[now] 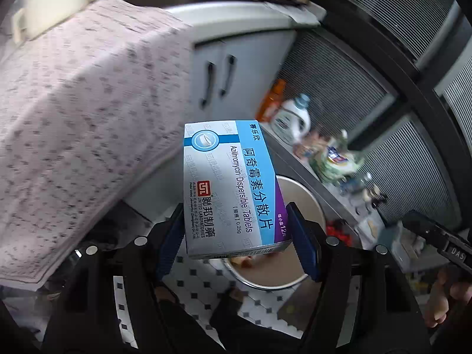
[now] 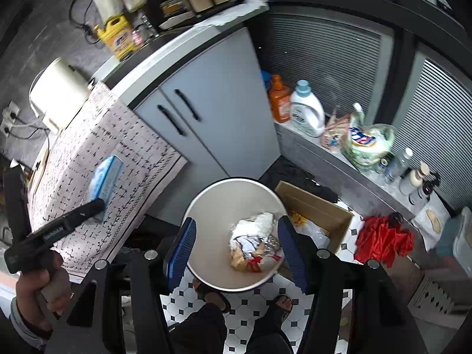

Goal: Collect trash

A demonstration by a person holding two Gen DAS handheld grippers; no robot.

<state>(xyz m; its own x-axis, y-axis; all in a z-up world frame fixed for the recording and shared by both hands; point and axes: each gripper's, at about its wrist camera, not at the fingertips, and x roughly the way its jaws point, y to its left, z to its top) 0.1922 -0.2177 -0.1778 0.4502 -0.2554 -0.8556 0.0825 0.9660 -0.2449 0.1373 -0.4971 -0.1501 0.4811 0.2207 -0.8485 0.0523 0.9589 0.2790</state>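
My left gripper is shut on a blue-and-white medicine box, whose sides are pressed by both blue pads. The box hangs tilted above the round metal bin. In the right wrist view the same box shows at the left, in front of the patterned tablecloth. My right gripper stands open right over the bin with nothing between its fingers. Crumpled paper, foil and wrappers lie on the bin's bottom.
A grey cabinet with two black handles stands behind the bin, and a cloth-covered table is to its left. Detergent bottles and bags line a ledge on the right. A cardboard box, a red cloth and the person's sandalled feet are on the tiled floor.
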